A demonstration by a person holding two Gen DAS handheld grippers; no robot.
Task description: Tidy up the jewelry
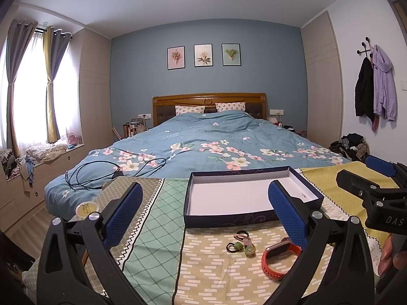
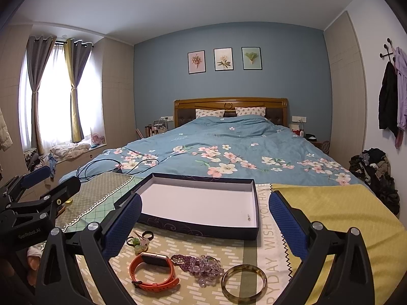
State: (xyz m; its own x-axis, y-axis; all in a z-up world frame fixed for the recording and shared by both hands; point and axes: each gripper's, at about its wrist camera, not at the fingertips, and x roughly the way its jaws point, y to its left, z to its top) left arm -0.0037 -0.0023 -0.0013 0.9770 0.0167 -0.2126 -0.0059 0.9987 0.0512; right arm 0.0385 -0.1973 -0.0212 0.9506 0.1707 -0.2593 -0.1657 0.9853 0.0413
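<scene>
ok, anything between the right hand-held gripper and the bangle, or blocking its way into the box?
Nothing visible. The right hand-held gripper is open above the bangle; bare cloth separates it from the open box.

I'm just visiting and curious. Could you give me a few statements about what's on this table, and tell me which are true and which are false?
1. The box is packed full of jewelry. False: it is almost bare, with only one tiny item near a corner.
2. The orange watch lies on the tablecloth, outside the box. True.
3. The right hand-held gripper is clamped on the bangle. False: it is open and holds nothing.
4. The left hand-held gripper is open. True.
5. A purple bead bracelet lies between the watch and the bangle. True.
</scene>
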